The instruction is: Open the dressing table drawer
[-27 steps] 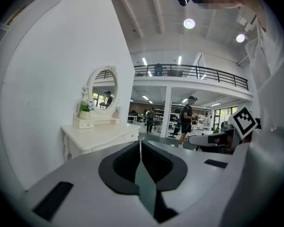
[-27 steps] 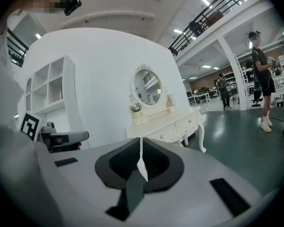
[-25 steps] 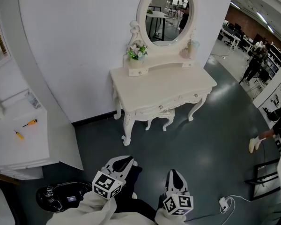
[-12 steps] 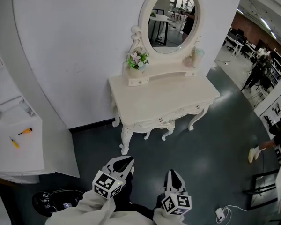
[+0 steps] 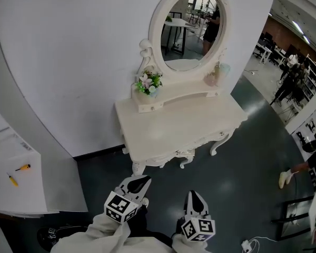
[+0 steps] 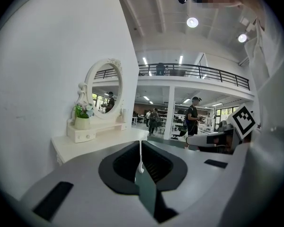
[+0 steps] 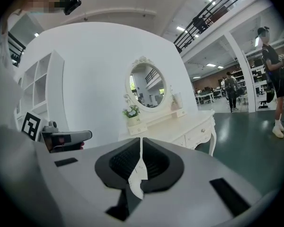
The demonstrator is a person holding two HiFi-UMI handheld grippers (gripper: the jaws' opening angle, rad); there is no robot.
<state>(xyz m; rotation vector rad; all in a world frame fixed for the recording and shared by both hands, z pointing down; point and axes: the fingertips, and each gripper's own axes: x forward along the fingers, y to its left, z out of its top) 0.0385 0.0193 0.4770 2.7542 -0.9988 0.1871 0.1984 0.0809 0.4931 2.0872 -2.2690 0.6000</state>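
A cream dressing table (image 5: 184,123) with an oval mirror (image 5: 192,28) stands against the white wall, ahead of both grippers. Its front drawers show best in the right gripper view, where one drawer front (image 7: 199,135) has a small knob. My left gripper (image 5: 138,182) and right gripper (image 5: 196,197) hang side by side over the dark floor, short of the table's front edge. The left gripper (image 6: 141,148) has its jaws meeting in a thin seam with nothing between them. The right gripper (image 7: 142,145) is shut and empty too. Neither touches the table.
A small flower pot (image 5: 149,83) and a bottle (image 5: 216,74) stand on the raised shelf under the mirror. A stool (image 5: 183,159) is tucked beneath the table. A white unit (image 5: 16,188) with screwdrivers is at the left. People (image 5: 290,83) stand at the far right.
The dressing table has drawn nearer and lower in the head view as both grippers travelled toward it side by side. Both stayed shut and empty.
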